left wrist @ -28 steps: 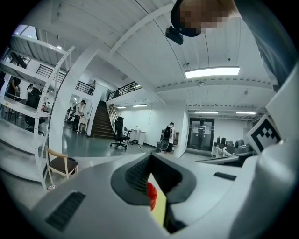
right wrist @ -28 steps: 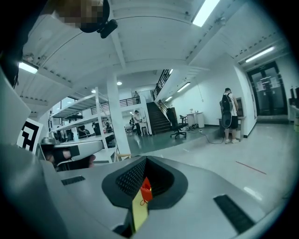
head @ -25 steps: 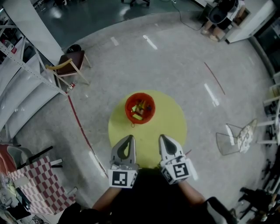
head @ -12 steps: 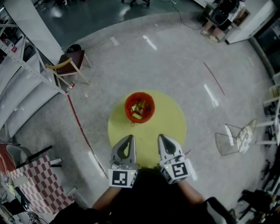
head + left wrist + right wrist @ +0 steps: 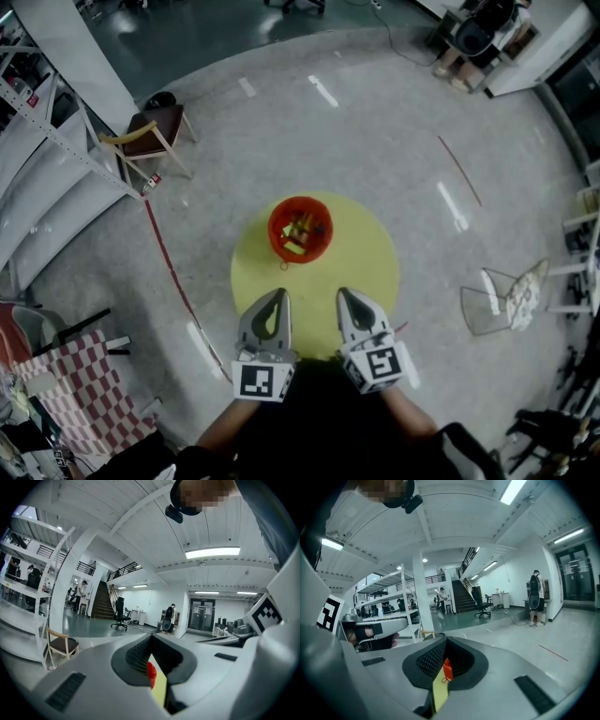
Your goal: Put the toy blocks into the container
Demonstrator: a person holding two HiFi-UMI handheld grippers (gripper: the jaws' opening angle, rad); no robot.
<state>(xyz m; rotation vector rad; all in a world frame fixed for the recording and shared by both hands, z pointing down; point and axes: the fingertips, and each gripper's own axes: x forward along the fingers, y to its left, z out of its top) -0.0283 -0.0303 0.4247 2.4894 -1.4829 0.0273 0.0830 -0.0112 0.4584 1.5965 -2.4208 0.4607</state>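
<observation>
A person is holding two grippers side by side above the near edge of a round yellow surface [image 5: 366, 258]. The left gripper [image 5: 279, 295] is keeping its jaws pressed together and gripping nothing. Only a sliver of red and yellow is showing through the slit between them. The right gripper [image 5: 344, 293] is likewise fully closed and empty, tilting slightly downward.

Both are pointing toward a red container [image 5: 273, 225], which is sitting on the far half of the yellow surface, well apart from the jaw tips. Toy blocks [image 5: 298, 236], some of them yellow, are lying inside it.

A wooden chair [image 5: 150, 136] is standing on the grey floor [image 5: 375, 141] to the far left. A checkered cloth [image 5: 80, 394] is lying at the lower left.
</observation>
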